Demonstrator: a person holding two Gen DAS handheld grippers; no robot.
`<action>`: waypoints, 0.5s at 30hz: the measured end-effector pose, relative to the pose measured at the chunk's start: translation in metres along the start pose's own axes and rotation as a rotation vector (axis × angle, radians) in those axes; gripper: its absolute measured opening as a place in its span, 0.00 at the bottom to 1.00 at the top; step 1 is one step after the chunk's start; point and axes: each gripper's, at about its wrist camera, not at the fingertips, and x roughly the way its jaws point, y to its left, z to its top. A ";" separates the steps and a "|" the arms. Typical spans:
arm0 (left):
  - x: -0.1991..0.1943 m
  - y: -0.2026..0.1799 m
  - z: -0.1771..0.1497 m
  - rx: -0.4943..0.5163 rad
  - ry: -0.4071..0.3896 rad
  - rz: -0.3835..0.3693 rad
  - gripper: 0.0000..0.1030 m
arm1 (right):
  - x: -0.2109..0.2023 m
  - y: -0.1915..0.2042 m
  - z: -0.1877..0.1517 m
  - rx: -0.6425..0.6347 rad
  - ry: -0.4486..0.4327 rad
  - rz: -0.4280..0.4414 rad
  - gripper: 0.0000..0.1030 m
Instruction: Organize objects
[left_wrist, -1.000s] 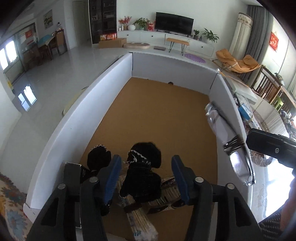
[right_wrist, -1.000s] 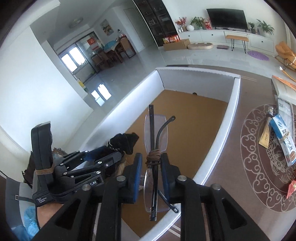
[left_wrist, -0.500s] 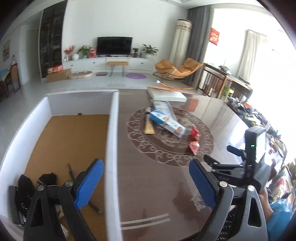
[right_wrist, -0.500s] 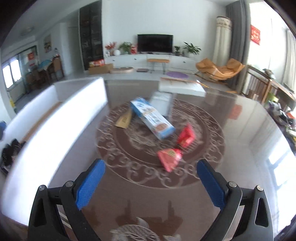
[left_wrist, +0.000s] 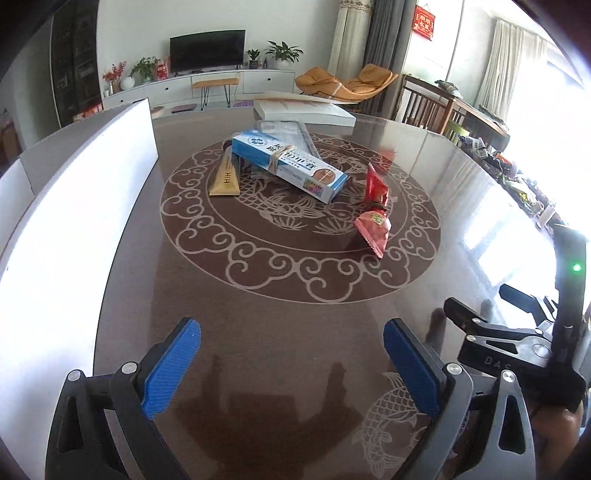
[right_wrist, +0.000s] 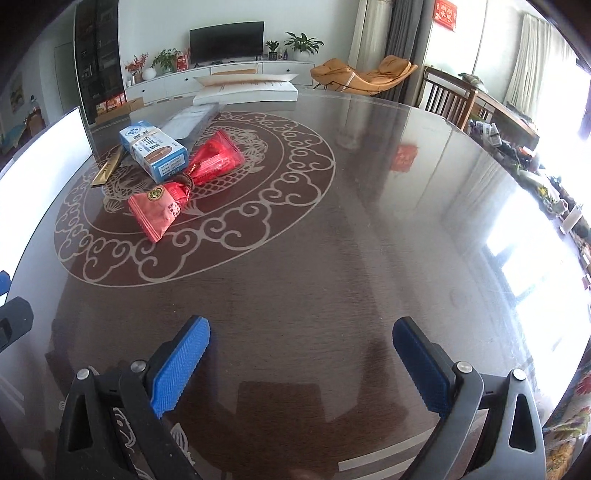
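Both the left gripper (left_wrist: 291, 354) and the right gripper (right_wrist: 301, 354) hover spread wide and empty above the glossy dark patterned table (right_wrist: 369, 240). The pair of tied red foil snack packets (right_wrist: 177, 192) lies toward ten o'clock from the right gripper, touching the blue-and-white cardboard box (right_wrist: 153, 149). To do it well, I would reach the right gripper low, straddle the knotted middle, and close there.

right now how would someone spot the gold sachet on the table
Start at the round scroll pattern on the dark table. At its far left, beside the blue box, lies the gold sachet. It is the only flat, narrow gold piece; the other wrappers are red.
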 end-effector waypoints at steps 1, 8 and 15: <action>0.004 0.002 0.001 0.004 -0.001 0.016 0.98 | 0.001 0.000 -0.001 0.003 0.002 0.003 0.97; 0.030 0.018 0.007 -0.002 0.030 0.059 0.98 | 0.006 -0.008 -0.003 0.067 0.027 0.044 1.00; 0.039 0.026 0.008 -0.006 0.042 0.076 0.98 | 0.006 -0.007 -0.003 0.071 0.021 0.037 1.00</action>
